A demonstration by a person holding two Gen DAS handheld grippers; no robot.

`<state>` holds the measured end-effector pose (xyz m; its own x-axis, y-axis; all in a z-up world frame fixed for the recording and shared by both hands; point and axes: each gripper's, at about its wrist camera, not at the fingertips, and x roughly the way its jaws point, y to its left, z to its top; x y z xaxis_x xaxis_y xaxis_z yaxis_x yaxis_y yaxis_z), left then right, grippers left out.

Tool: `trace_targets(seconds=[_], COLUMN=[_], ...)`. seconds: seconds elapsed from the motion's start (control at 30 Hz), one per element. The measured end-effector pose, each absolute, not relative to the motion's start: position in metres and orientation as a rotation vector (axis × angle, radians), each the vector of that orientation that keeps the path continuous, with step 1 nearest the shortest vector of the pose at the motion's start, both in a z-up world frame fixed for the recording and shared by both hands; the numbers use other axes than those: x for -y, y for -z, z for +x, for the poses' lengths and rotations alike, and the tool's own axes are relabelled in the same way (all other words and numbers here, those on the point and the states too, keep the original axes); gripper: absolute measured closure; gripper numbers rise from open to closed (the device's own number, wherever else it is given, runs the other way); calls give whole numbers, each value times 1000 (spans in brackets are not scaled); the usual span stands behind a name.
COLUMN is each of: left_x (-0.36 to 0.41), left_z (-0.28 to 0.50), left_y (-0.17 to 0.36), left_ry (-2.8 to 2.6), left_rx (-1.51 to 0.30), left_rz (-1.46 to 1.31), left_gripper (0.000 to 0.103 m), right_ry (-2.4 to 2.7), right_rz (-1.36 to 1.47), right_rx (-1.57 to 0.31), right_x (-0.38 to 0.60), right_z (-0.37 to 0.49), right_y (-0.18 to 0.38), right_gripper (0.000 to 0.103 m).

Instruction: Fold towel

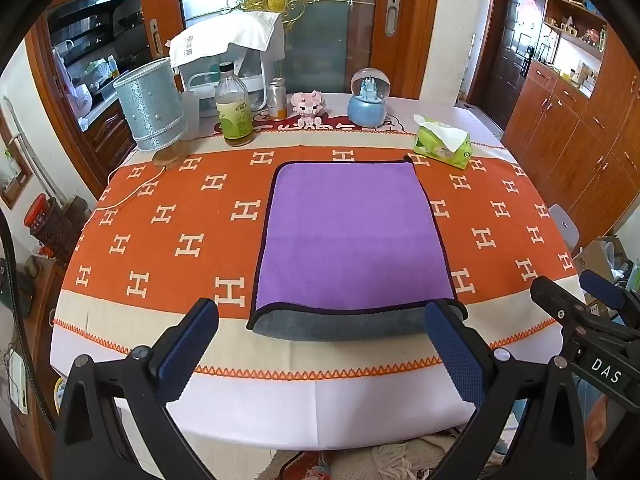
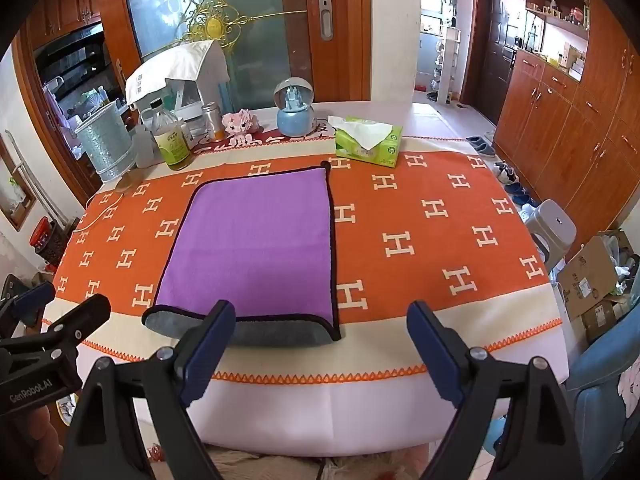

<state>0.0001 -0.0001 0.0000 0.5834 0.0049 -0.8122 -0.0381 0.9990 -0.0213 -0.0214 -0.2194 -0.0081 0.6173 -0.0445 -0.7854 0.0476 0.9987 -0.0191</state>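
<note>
A purple towel (image 1: 352, 236) with a black hem and a grey underside lies folded over on the orange H-patterned tablecloth (image 1: 168, 232); its grey lower layer sticks out at the near edge. It also shows in the right wrist view (image 2: 252, 240). My left gripper (image 1: 320, 344) is open and empty, held above the table's near edge just short of the towel. My right gripper (image 2: 320, 348) is open and empty, near the towel's near right corner. Each gripper shows at the edge of the other's view.
At the table's back stand a silver bin (image 1: 152, 108), a glass bottle (image 1: 234, 108), a small can (image 1: 277, 98), a pink toy (image 1: 308, 106), a blue snow globe (image 1: 368, 98) and a green tissue pack (image 1: 442, 144). A stool (image 2: 554, 224) and cardboard boxes (image 2: 592, 280) stand to the right.
</note>
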Motion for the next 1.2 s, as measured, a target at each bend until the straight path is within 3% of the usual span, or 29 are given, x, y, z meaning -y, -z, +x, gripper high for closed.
trace_targets(seconds=[1.2], left_x=[5], left_z=[3], left_y=[4], left_ry=[0], left_rx=[-955], left_rz=[-39], left_gripper=[1], right_ry=[28], right_rz=[37], right_rx=[-910], right_x=[220], right_z=[-21], right_y=[11], right_gripper=[15])
